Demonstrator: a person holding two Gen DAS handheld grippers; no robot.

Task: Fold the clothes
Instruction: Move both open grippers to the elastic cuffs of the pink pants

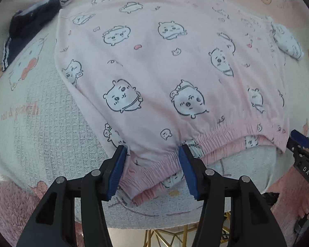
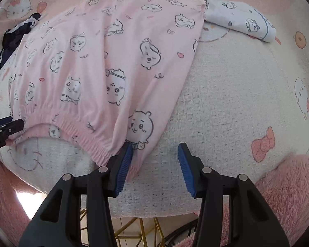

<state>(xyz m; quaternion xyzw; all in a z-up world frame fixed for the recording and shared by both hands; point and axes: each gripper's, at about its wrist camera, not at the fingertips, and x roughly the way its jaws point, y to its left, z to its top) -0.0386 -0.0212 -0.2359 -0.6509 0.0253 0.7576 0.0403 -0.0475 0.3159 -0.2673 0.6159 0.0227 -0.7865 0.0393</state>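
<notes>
pink pants lay flat, waistband nearest grippers, legs ran away | L gripper jaws apart over waistband | R gripper jaws apart at waistband corner

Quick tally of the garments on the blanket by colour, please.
Pink: 1, the pink shorts
Navy: 1, the navy garment
White: 1, the white folded garment
Total: 3

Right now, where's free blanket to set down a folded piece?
Free: the blanket between the pink shorts, the white garment and the fluffy pink edge. Smaller strip beside the shorts below the navy garment. Crowded: the waistband, with left gripper and right gripper.
</notes>
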